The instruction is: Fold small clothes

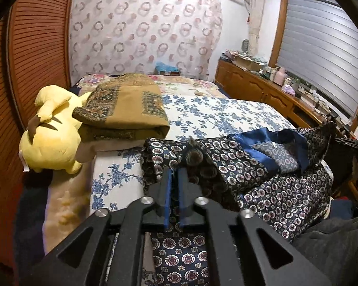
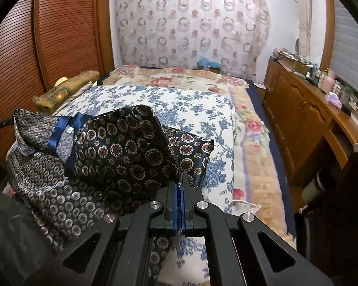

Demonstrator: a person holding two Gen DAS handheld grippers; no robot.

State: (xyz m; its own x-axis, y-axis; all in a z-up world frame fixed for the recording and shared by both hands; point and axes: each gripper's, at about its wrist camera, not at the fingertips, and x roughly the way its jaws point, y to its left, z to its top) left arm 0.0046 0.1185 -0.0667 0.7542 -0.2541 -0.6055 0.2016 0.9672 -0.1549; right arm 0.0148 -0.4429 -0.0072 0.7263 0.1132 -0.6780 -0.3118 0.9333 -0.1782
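floral bedspread (image 2: pixel 198 104) under patterned garment (image 2: pixel 121 147); both grippers, left (image 1: pixel 175 170) and right (image 2: pixel 180 178), pinch it.

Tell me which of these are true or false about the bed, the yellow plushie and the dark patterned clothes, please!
1. Both grippers pinch the dark patterned garment. True: left gripper and right gripper are each shut on it.
2. The yellow plush toy lies on the floor. False: it lies at the bed's edge.
3. A folded brown garment sits beside the toy. True.
4. The bed cover is plain red. False: white with blue flowers.
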